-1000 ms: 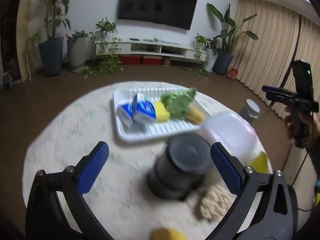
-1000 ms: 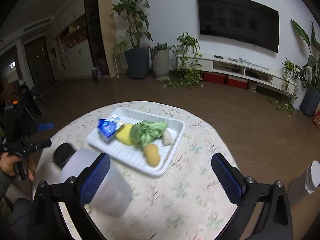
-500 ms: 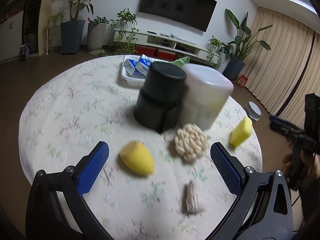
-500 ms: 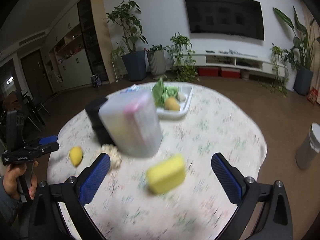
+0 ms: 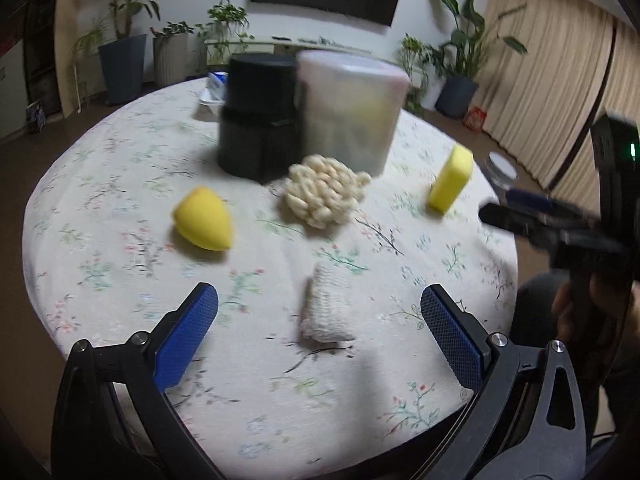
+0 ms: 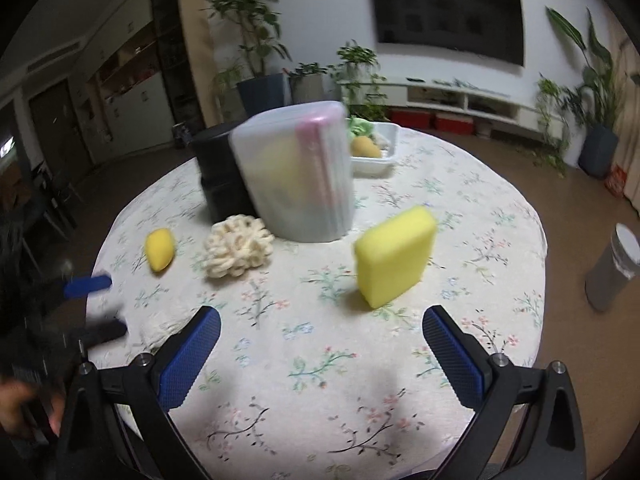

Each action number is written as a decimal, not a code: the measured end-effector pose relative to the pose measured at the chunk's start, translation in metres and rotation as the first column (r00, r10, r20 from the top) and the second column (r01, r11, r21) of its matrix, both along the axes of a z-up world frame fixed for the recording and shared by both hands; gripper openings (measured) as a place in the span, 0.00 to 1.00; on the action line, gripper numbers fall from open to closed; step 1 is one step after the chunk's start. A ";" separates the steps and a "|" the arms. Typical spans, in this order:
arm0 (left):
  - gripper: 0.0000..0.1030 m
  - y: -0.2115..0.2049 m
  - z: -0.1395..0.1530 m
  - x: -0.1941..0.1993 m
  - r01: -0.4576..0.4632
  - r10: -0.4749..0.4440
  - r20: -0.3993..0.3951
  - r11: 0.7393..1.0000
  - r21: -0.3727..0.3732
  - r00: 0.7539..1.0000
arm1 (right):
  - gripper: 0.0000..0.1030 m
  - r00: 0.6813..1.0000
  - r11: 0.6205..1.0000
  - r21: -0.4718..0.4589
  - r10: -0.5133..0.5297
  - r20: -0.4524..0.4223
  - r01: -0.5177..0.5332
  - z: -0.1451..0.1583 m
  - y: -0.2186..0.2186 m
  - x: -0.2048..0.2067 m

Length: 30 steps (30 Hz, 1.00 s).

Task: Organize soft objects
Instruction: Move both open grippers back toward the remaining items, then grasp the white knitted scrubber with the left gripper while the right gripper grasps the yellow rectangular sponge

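Observation:
On the round floral tablecloth lie a yellow egg-shaped sponge (image 5: 203,218) (image 6: 159,249), a cream knitted scrubber (image 5: 322,195) (image 6: 237,251), a yellow block sponge (image 5: 450,179) (image 6: 394,255) and a small white folded cloth (image 5: 326,309). My left gripper (image 5: 319,336) is open, hovering just in front of the white cloth. My right gripper (image 6: 320,354) is open too, in front of the block sponge with nothing between its fingers. Each gripper shows in the other's view, the right gripper (image 5: 560,228) at the table's right edge and the left gripper (image 6: 86,308) at its left.
A black cylinder container (image 5: 258,116) (image 6: 218,176) and a translucent lidded tub (image 5: 348,110) (image 6: 298,174) stand mid-table. Behind them a white tray (image 6: 378,160) holds green and yellow items. A grey bin (image 6: 614,268) stands on the floor to the right. Plants and a TV line the far wall.
Both grippers have pulled back and dropped lower toward the near table edge. The tray has receded behind the containers, and the loose sponges, scrubber and cloth came into view.

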<state>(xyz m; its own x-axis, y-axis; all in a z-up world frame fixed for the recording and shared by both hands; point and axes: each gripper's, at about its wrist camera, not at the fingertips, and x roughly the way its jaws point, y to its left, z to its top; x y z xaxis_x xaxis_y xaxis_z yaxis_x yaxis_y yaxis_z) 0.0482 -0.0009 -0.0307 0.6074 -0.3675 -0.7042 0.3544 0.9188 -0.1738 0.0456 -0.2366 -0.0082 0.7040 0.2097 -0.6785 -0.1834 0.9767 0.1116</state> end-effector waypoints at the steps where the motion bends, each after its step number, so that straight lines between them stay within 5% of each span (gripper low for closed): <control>1: 1.00 -0.006 -0.002 0.002 -0.002 0.002 -0.003 1.000 0.017 1.000 | 1.00 1.000 1.000 0.007 -0.013 -0.008 0.013 0.000 -0.004 0.004; 16: 0.97 -0.025 -0.028 0.020 -0.040 0.043 -0.063 0.998 0.047 0.997 | 1.00 0.992 0.996 0.000 -0.084 -0.098 0.084 -0.030 -0.022 0.064; 19: 0.91 -0.030 -0.028 0.020 -0.041 0.044 -0.052 0.997 0.068 0.998 | 1.00 0.989 0.995 -0.004 -0.103 -0.110 0.103 -0.035 -0.026 0.072; 22: 0.77 -0.033 -0.026 0.023 -0.047 0.050 -0.042 0.996 0.073 0.998 | 1.00 0.985 0.994 -0.003 -0.108 -0.134 0.109 -0.041 -0.028 0.077; 23: 0.62 -0.034 -0.026 0.023 -0.045 0.048 -0.037 0.996 0.079 0.998 | 1.00 0.982 0.993 -0.003 -0.115 -0.150 0.115 -0.043 -0.029 0.079; 24: 0.47 -0.036 -0.025 0.024 -0.045 0.047 -0.032 0.995 0.087 0.998 | 0.91 0.976 0.992 -0.003 -0.126 -0.176 0.127 -0.047 -0.030 0.081; 27: 0.23 -0.037 -0.025 0.025 -0.041 0.043 -0.026 0.995 0.089 0.999 | 0.66 0.977 0.989 -0.036 -0.149 -0.156 0.145 -0.045 -0.030 0.078; 30: 0.22 -0.035 -0.025 0.020 -0.036 0.038 -0.021 0.996 0.078 0.999 | 0.51 0.980 0.991 -0.031 -0.130 -0.152 0.127 -0.043 -0.027 0.074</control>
<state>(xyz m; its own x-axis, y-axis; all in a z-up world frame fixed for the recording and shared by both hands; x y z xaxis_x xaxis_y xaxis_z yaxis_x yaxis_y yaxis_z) 0.0681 -0.0363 -0.0557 0.6034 -0.2887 -0.7434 0.3164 0.9423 -0.1092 0.1193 -0.2638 -0.0513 0.6118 0.1088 -0.7835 -0.0385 0.9934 0.1079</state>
